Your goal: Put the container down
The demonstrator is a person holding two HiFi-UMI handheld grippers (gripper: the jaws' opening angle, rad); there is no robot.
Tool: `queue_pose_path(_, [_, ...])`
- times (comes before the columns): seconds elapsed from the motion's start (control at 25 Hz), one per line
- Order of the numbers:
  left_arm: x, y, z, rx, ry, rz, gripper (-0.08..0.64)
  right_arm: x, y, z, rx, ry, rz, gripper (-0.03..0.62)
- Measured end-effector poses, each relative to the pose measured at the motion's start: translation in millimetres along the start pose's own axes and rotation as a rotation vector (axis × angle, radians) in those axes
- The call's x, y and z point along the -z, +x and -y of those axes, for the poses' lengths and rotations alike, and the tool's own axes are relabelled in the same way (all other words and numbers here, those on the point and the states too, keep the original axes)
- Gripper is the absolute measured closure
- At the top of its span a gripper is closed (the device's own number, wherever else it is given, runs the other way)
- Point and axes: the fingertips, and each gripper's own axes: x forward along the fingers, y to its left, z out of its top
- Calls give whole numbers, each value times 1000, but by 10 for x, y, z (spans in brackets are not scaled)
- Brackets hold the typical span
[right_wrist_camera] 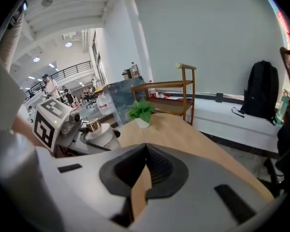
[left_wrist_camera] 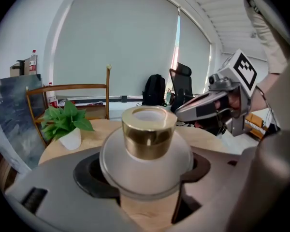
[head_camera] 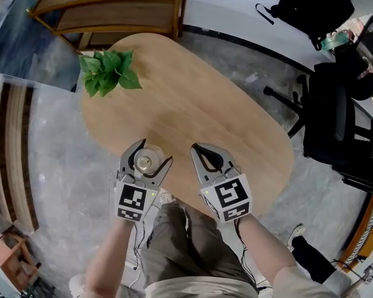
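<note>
A potted plant [head_camera: 109, 72] stood at the far end of the wooden worktop [head_camera: 193, 98]. Well apart from the plant, at the near edge, the left hand-held gripper [head_camera: 155, 150] squeezed a round white container [left_wrist_camera: 147, 149] with a gold neck. It should go down slowly, straight up, and be let go only once flat. Farther from the plant, the right hand-held gripper [head_camera: 196, 149] had its jaws pressed together, holding nothing.
</note>
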Motion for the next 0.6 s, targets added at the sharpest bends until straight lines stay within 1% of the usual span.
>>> queue_pose_path(0.2, [465, 310, 23, 23, 2, -19, 224, 370, 313, 73, -2, 15, -23, 597])
queue_pose_path(0.4, [869, 537, -8, 25, -24, -34, 224, 686, 535, 80, -21, -14, -60, 596])
queue_pose_path(0.6, [1181, 673, -24, 25, -14, -48, 224, 942, 684, 57, -39, -40, -97, 597])
